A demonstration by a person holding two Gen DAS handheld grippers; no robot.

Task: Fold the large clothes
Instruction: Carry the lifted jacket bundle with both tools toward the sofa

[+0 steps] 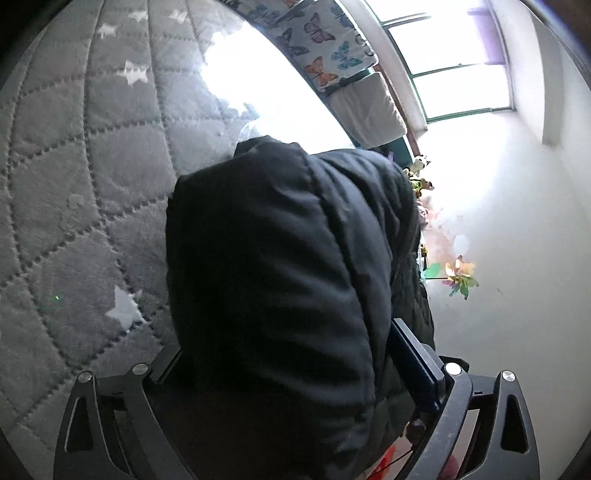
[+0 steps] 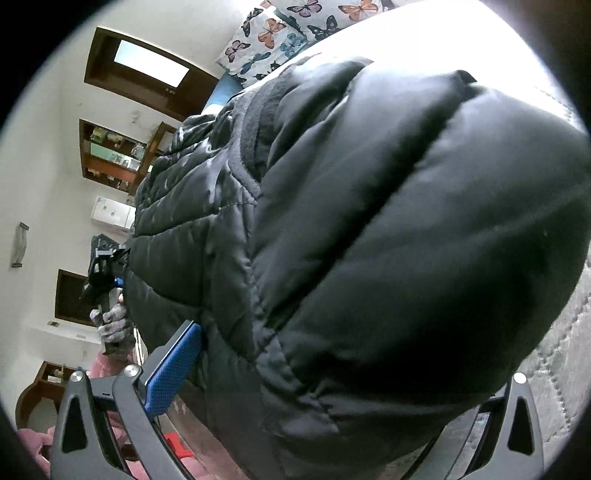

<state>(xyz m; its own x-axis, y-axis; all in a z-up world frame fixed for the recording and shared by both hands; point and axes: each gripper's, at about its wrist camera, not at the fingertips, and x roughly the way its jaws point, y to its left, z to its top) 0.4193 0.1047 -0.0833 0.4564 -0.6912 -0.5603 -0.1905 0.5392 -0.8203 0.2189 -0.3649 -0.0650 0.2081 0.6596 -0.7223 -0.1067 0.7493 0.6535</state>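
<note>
A black puffy quilted jacket (image 1: 280,266) fills the middle of the left wrist view and bulges between the fingers of my left gripper (image 1: 288,373), which is shut on a thick fold of it; one blue pad (image 1: 413,369) shows at the right. In the right wrist view the same jacket (image 2: 388,240) is clamped in my right gripper (image 2: 325,387), with a blue pad (image 2: 173,369) visible at the left. Both grippers hold the jacket lifted above the bed. The left gripper and the gloved hand on it (image 2: 107,295) show in the right wrist view at the left.
A grey quilted bedspread with white stars (image 1: 81,184) lies below. Butterfly-print pillows (image 1: 321,48) (image 2: 273,33) sit at the bed's head. A window (image 1: 450,66), white walls, wooden shelves (image 2: 110,155) and pink fabric (image 2: 33,443) surround the bed.
</note>
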